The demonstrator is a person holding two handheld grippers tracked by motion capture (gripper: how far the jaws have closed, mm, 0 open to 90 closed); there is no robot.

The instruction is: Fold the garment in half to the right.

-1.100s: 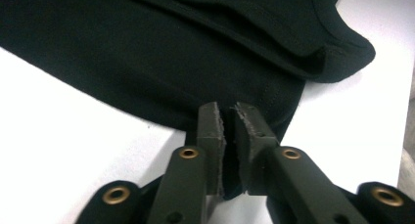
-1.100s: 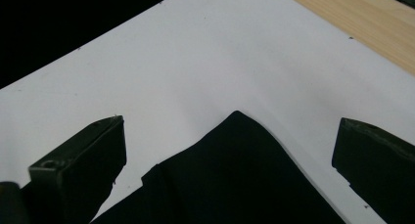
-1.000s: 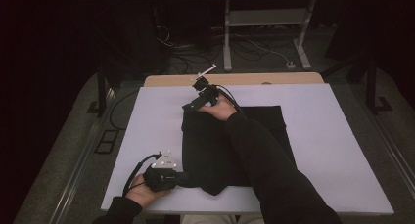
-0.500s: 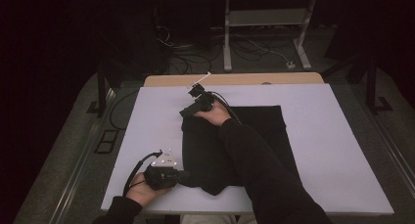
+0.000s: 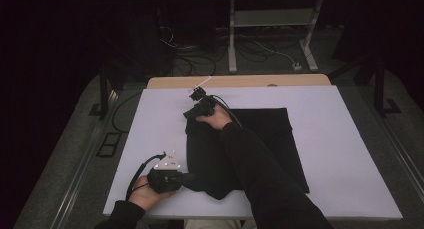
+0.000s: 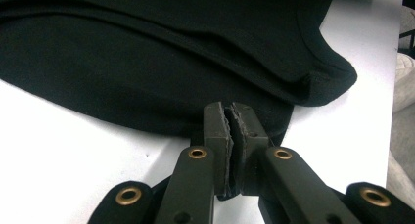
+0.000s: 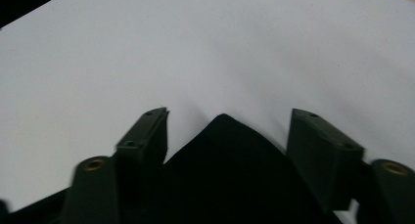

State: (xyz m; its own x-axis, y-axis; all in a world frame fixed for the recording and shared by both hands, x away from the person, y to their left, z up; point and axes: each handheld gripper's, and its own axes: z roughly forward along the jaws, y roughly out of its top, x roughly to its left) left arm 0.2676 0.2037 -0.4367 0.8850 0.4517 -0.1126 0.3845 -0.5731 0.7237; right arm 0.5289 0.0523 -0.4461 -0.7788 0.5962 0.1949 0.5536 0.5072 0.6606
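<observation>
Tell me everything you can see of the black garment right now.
The black garment is soft matte fabric, folded and lying flat on the white table. A stitched hem shows at its near corner. The left gripper is shut on its near-left edge. The right gripper straddles its far-left corner, jaws just closing, pads not yet pressing.

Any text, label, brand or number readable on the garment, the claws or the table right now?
None: no readable text in any view.
Black garment: plain fabric, no print or tag visible.
Left claw, shut on the garment's edge: bare pads and brass rivets, no marking.
Right claw, open over a garment corner: no marking.
White table: blank.
</observation>
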